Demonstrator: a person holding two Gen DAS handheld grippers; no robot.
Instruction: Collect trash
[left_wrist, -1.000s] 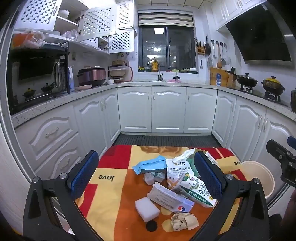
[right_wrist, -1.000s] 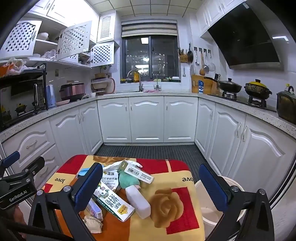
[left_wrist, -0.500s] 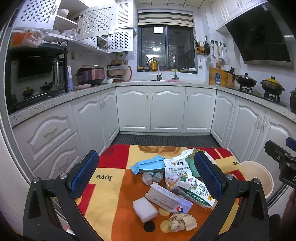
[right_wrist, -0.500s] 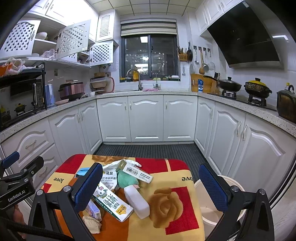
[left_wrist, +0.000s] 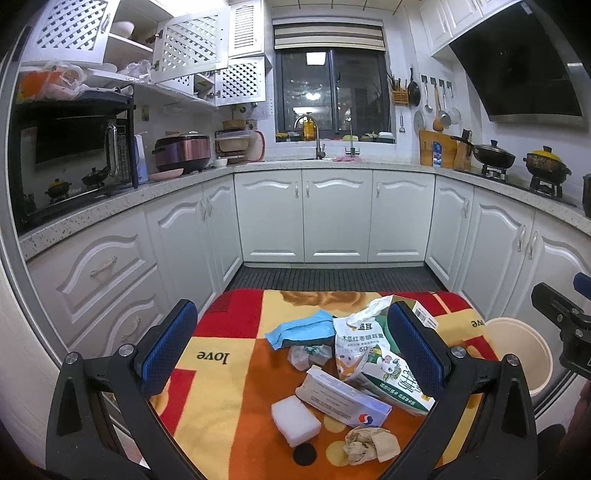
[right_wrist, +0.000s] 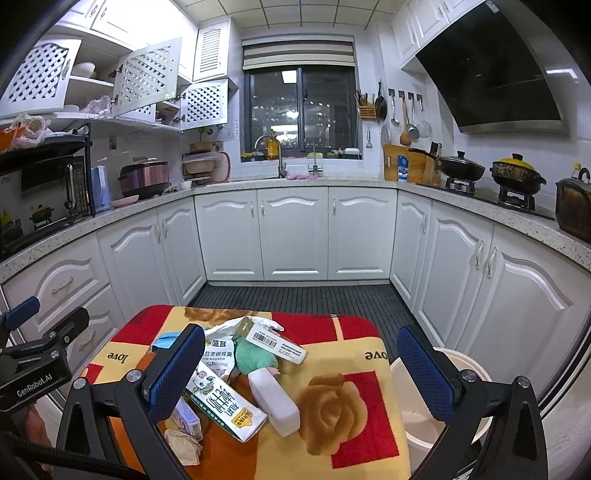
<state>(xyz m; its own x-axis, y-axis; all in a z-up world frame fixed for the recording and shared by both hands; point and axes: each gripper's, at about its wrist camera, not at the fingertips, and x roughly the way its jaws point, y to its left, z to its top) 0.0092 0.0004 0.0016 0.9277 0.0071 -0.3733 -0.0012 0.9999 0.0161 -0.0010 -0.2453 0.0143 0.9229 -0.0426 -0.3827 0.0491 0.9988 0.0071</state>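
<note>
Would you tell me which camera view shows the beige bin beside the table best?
The right wrist view: the beige bin shows its rim and inside, though the right gripper's finger crosses it. The left wrist view shows only part of the bin at the frame's right edge.

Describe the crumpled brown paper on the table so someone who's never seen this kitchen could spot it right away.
Start at the small table with the red, orange and yellow blanket in the middle of the kitchen floor. The crumpled brown paper lies at its near edge, beside the white sponge block. It is the only wrinkled, unprinted tan wad there; its neighbours are printed boxes and bags.

Bright ceiling light, sharp focus, fisheye-warped edges
</note>
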